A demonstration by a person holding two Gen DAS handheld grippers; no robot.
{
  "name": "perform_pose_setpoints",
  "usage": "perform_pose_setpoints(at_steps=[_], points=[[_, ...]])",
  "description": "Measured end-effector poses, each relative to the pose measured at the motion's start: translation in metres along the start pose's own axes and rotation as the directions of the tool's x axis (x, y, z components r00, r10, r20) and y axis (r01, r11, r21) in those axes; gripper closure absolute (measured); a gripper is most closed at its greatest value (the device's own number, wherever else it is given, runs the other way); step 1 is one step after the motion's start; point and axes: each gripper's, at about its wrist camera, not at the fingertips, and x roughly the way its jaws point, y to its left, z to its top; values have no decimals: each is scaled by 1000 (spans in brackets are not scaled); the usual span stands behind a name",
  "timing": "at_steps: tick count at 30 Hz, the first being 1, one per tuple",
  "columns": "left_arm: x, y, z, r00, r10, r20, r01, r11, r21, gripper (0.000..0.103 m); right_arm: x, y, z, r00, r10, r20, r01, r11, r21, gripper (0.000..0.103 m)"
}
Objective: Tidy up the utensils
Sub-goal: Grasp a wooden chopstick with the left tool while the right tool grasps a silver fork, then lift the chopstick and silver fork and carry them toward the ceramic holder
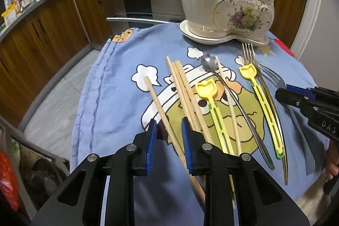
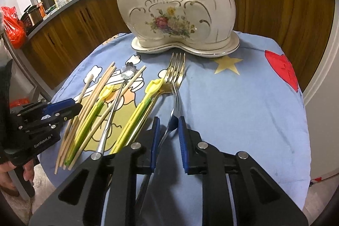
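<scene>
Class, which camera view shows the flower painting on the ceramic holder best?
The right wrist view: the flower painting faces the camera squarely, centred on the ceramic holder. The left wrist view shows it obliquely, near the holder's right end.

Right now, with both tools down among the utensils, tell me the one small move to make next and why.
Probably lift the right tool a little, straight up. Its pads straddle the silver fork, whose head overlaps a gold fork and lies beside a yellow plastic pick. A short lift would show the grip holds and free it before heading for the ceramic holder.
</scene>
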Motion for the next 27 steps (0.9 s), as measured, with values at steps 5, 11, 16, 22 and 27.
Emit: perform_pose_setpoints(at_steps=[5, 11, 16, 22, 27], points=[[5, -4, 6, 999, 32, -10, -32, 999, 20, 93, -1, -5, 0, 1000, 13, 15, -13, 1000, 7, 89], [5, -11, 6, 997, 74, 4, -74, 995, 60, 98, -9, -14, 1, 999, 27, 46, -28, 999, 32, 98], [-2, -1, 4, 999, 19, 36, -19, 1000, 2, 98, -15, -18, 0, 997, 39, 60, -41, 998, 38, 100], [-24, 8, 3, 987, -73, 143, 78, 996, -31, 98, -37, -22, 3, 984, 49, 170, -59, 997, 52, 101], [-42, 13, 8, 966, -129, 223, 141, 989, -39, 98, -46, -23, 8, 967, 62, 245, -80, 995, 62, 101]])
